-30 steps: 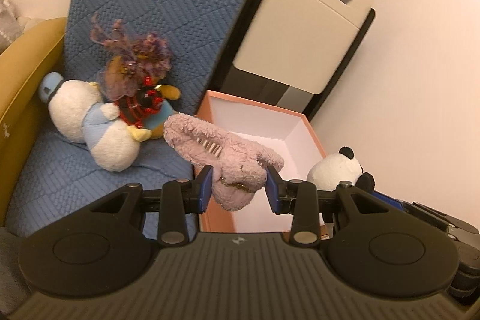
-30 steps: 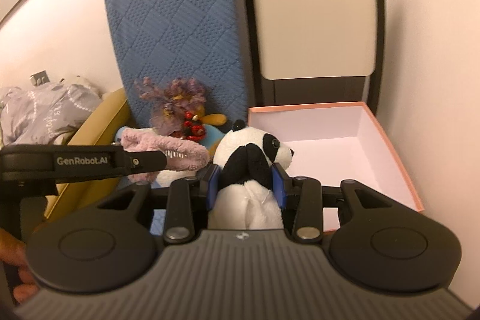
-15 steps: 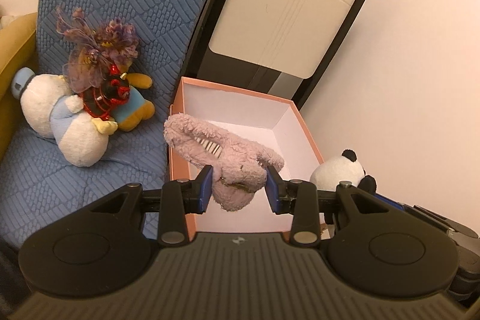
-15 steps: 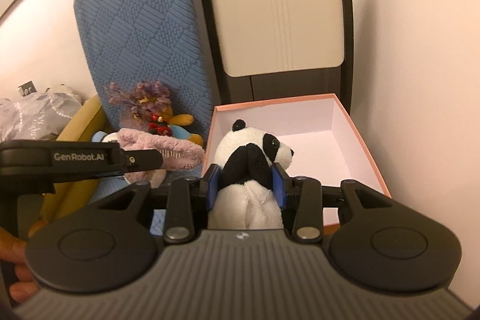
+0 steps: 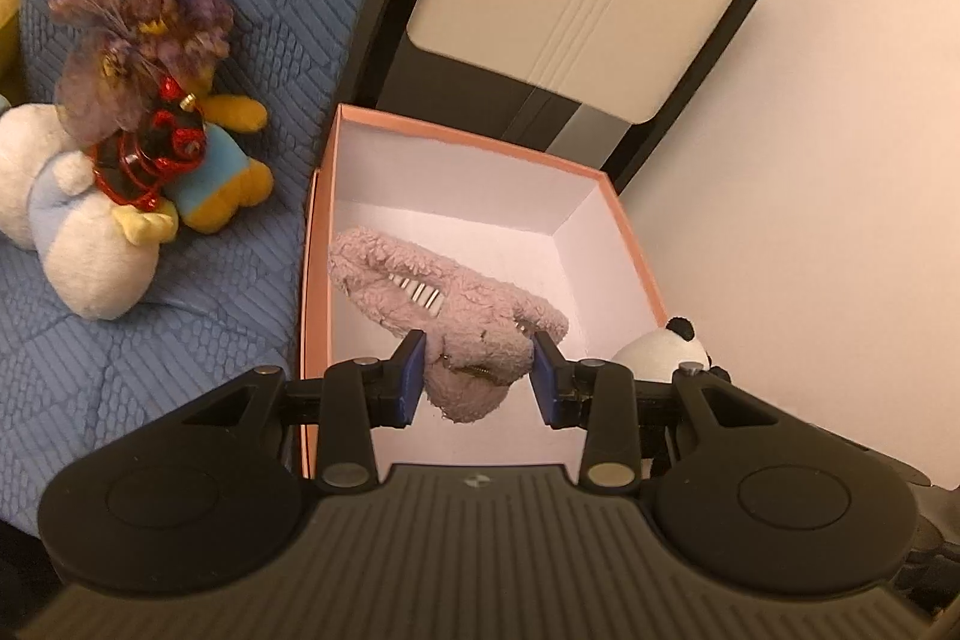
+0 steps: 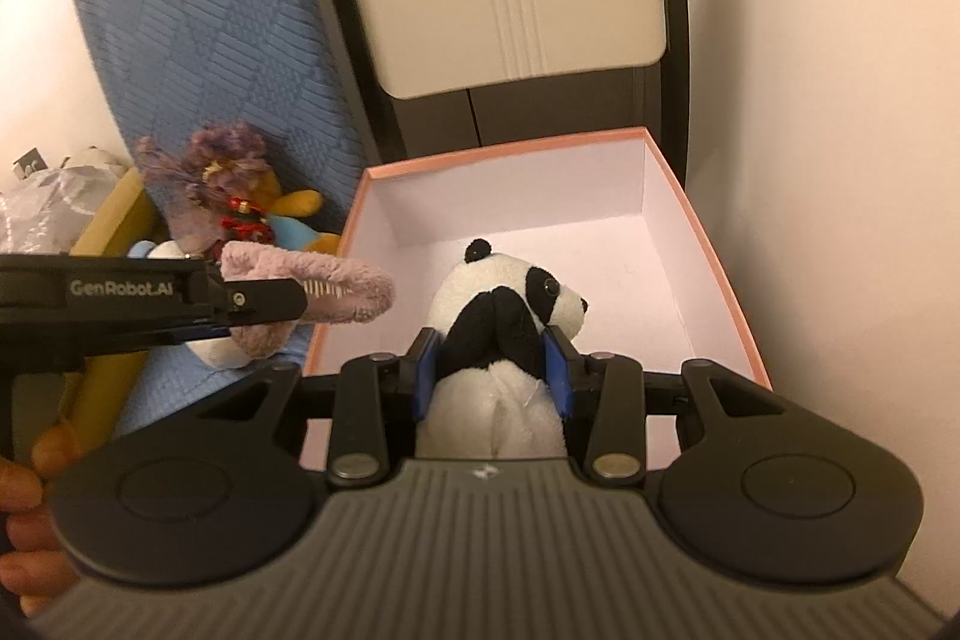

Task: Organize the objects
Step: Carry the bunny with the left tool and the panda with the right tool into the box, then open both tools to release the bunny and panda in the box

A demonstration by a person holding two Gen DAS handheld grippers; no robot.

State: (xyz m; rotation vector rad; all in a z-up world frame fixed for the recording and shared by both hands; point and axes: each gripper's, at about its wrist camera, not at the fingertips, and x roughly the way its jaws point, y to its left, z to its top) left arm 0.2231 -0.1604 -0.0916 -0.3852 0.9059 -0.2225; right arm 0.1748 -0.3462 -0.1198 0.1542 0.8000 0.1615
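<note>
Far left of the left gripper, a white plush duck and a yellow plush in a blue shirt lie on the blue cushion. The left gripper is clamped on a fuzzy pink pouch, held over the open pink box. To its right, the right gripper grips a plush panda above the same box's near edge.

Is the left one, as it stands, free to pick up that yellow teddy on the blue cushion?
Probably not: the left tongs are shut on the pink plush, over the box. The teddy lies off to the side.
</note>
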